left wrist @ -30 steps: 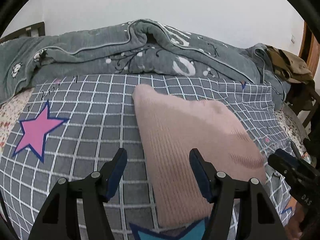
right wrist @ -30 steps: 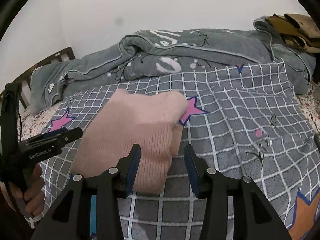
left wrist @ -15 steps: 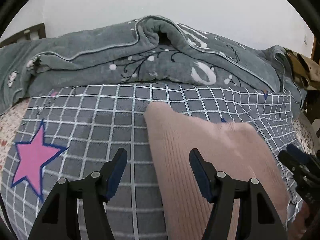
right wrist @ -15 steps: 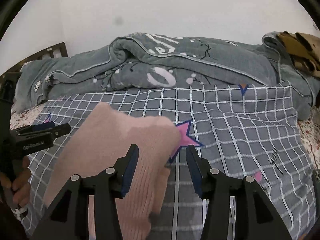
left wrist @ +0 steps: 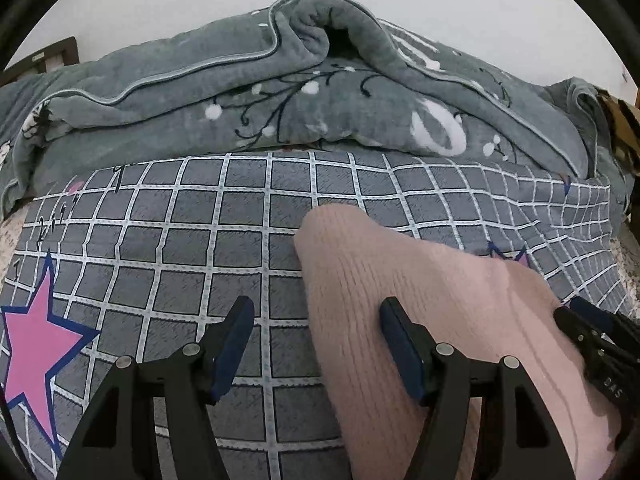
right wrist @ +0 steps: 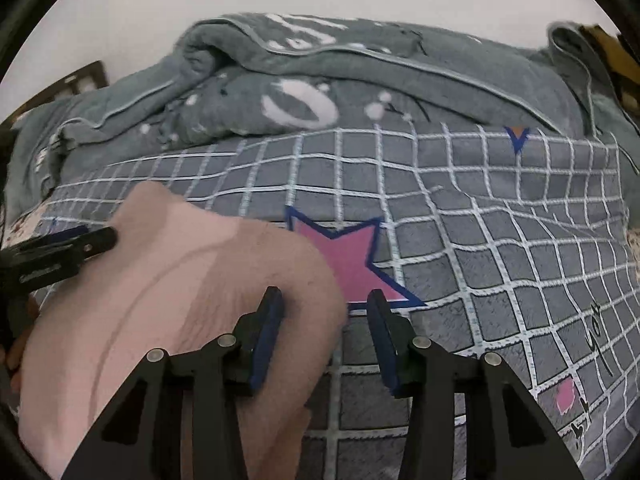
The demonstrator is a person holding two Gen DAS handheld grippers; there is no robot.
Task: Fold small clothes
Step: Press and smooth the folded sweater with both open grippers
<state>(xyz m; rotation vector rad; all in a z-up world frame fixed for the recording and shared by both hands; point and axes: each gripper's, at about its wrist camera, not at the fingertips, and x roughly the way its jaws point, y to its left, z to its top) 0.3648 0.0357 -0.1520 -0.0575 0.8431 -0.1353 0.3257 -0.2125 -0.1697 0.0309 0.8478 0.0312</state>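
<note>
The left gripper (left wrist: 314, 346) is spread apart over the left edge of the folded pink knit garment (left wrist: 420, 280), pads off it. The right gripper (right wrist: 326, 332), its jaws just narrowed yet released, straddles the garment's right edge. The garment lies on a grey checked bedspread (right wrist: 480, 240), a rumpled grey blanket (left wrist: 280, 100) beyond.

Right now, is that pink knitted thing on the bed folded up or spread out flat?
Folded. The pink knit garment lies as a compact rounded block on the checked bedspread, no sleeves showing; a softly doubled edge lies between the right gripper fingers.
</note>
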